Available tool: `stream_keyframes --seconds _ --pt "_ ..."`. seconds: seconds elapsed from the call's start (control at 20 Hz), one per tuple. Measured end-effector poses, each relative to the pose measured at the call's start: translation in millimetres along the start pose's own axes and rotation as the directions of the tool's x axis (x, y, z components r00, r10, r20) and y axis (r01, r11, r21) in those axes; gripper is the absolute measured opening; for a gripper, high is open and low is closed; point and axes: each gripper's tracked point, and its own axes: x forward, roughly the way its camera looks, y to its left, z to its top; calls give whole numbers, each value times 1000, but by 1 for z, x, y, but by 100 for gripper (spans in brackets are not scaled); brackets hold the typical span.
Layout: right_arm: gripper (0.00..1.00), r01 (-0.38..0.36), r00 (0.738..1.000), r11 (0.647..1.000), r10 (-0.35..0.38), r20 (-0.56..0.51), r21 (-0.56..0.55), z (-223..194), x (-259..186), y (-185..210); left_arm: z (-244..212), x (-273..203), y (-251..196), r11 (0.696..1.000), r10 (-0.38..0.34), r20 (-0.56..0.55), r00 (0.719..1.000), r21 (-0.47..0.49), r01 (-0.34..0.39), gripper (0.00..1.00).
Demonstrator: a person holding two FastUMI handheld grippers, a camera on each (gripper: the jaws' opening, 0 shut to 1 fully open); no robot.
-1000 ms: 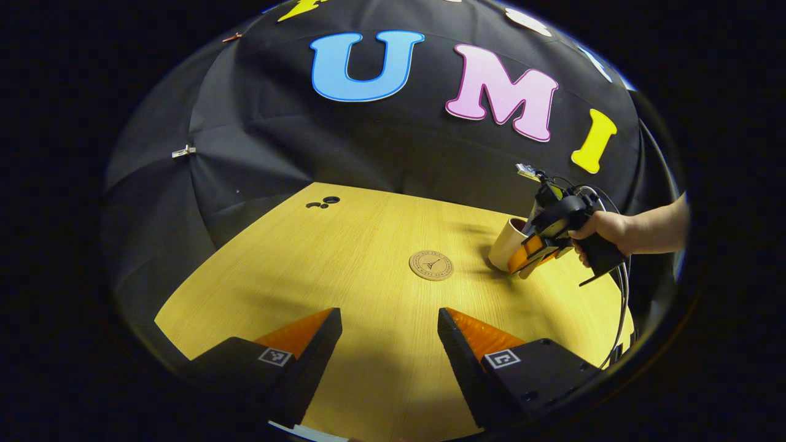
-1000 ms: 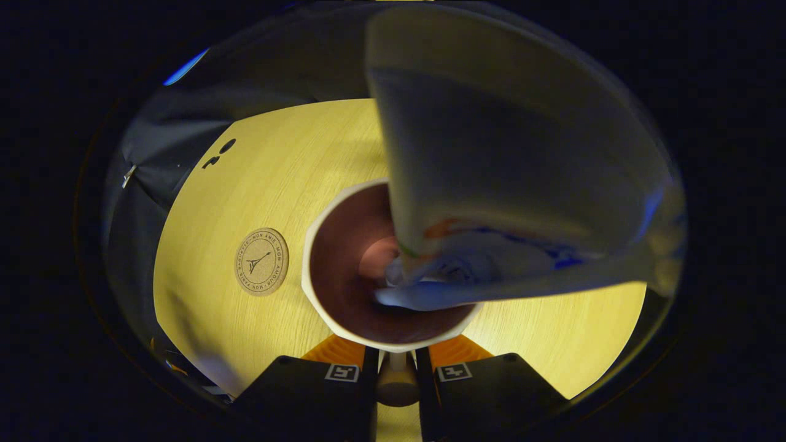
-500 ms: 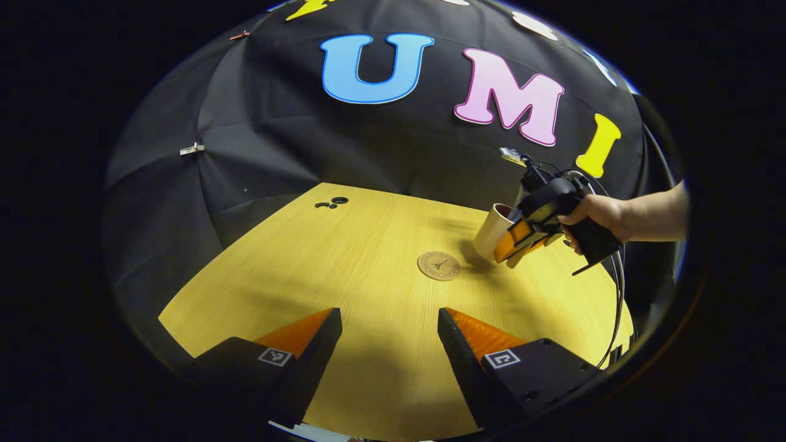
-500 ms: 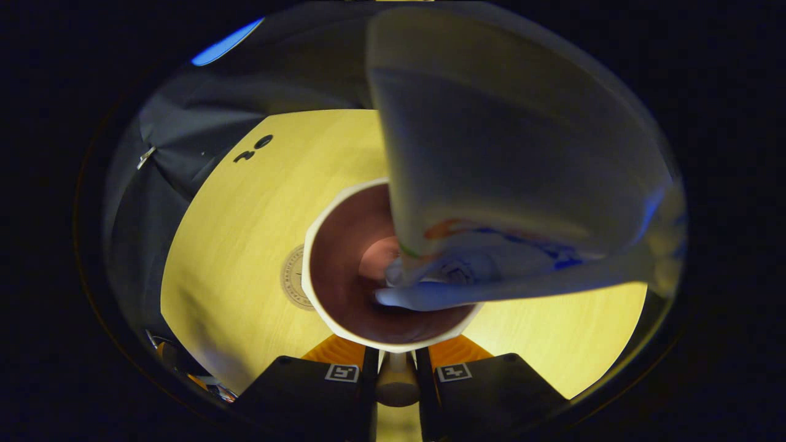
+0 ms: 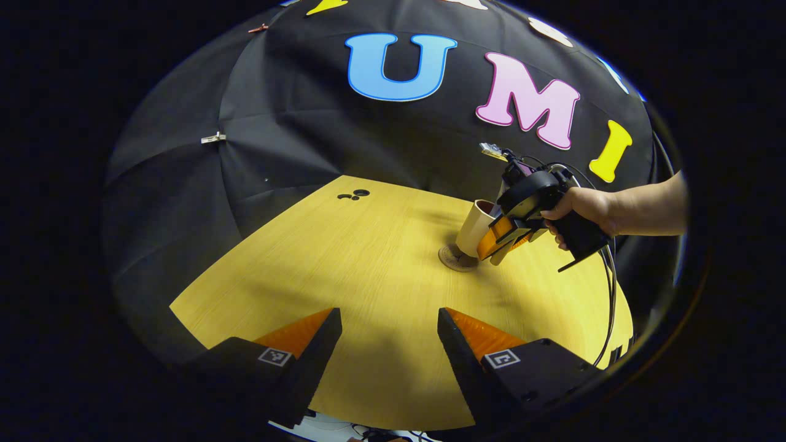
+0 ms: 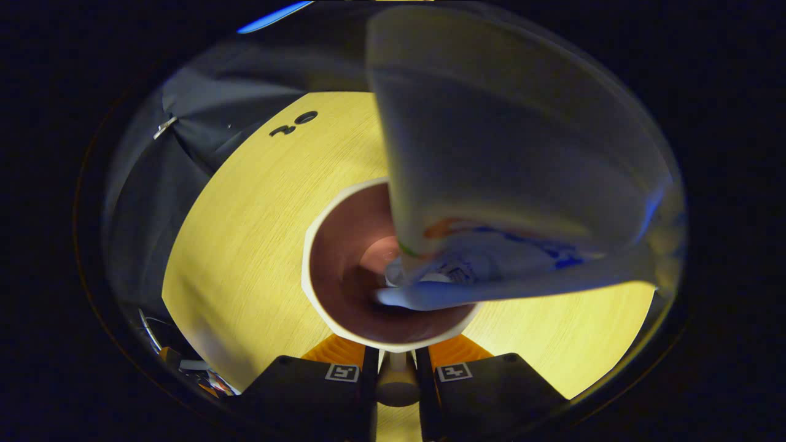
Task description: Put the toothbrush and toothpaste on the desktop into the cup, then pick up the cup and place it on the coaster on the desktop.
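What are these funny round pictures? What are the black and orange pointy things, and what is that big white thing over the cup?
A person holds a grabbing tool in each hand, and each tool carries a camera looking along its two fingers. In the left gripper view, the left tool hangs open above the wooden table. Farther off, a hand holds the right tool, which grips a cream cup over the round coaster. The right gripper view looks down into that cup, pinched by the right tool. The big white thing is the toothpaste tube, very close to the camera. A toothbrush lies below it.
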Motion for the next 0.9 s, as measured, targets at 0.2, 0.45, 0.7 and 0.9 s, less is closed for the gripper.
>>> stream_keyframes --seconds 0.2,0.45,0.7,0.9 --pt "31 17 1000 1000 -17 -19 -24 -3 11 7 -8 -9 16 999 31 -12 999 -21 -31 98" --pt "31 27 999 999 -27 -37 -26 -7 15 11 -15 -17 27 998 54 -28 998 -16 -54 98" --pt "32 31 999 999 -31 -42 -9 -4 13 14 -14 -21 26 998 51 -38 998 23 -50 98" --pt "51 5 1000 1000 -5 -10 15 -4 -16 15 -9 -28 14 999 16 -36 999 33 -15 98"
